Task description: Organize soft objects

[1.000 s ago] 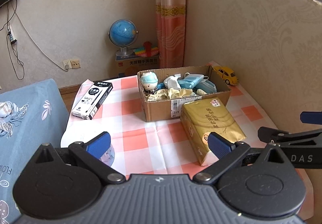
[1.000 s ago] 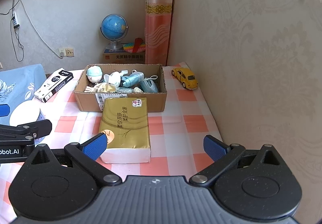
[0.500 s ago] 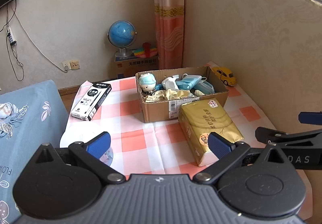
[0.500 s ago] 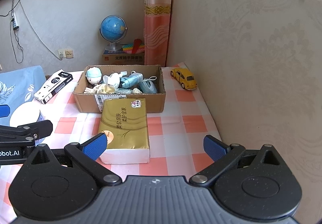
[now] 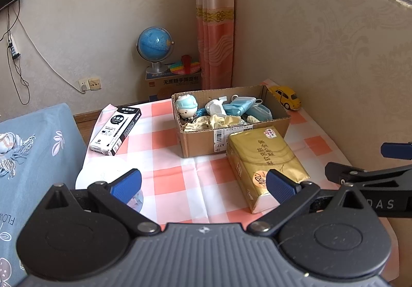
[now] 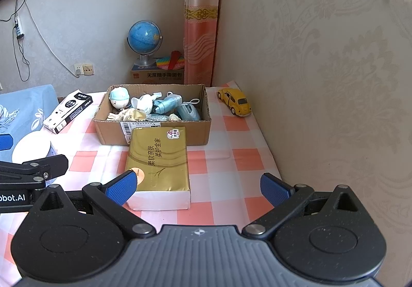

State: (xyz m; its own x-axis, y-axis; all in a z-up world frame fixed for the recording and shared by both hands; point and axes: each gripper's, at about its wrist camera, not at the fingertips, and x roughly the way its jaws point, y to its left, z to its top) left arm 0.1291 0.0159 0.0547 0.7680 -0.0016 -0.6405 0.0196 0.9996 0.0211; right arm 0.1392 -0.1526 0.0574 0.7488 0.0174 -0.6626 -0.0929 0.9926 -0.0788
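Note:
A cardboard box (image 5: 203,142) (image 6: 195,133) stands on the checked tablecloth and holds a plush doll (image 5: 187,106) (image 6: 118,99), blue face masks (image 5: 242,108) (image 6: 167,105) and pale cloths (image 5: 219,120). A gold tissue pack (image 5: 265,158) (image 6: 159,158) lies just in front of the box. My left gripper (image 5: 203,185) is open and empty, above the near table edge. My right gripper (image 6: 198,187) is open and empty, near the pack's front end.
A black-and-white pen box (image 5: 116,129) (image 6: 68,111) lies left of the cardboard box. A yellow toy car (image 5: 285,97) (image 6: 235,101) stands by the wall panel on the right. A white round lid (image 6: 31,146) lies at the near left. A globe (image 5: 154,48) stands behind the table.
Both grippers have pulled back and risen slightly, so the box and tissue pack look a little farther. Both stay open and nothing on the table moved.

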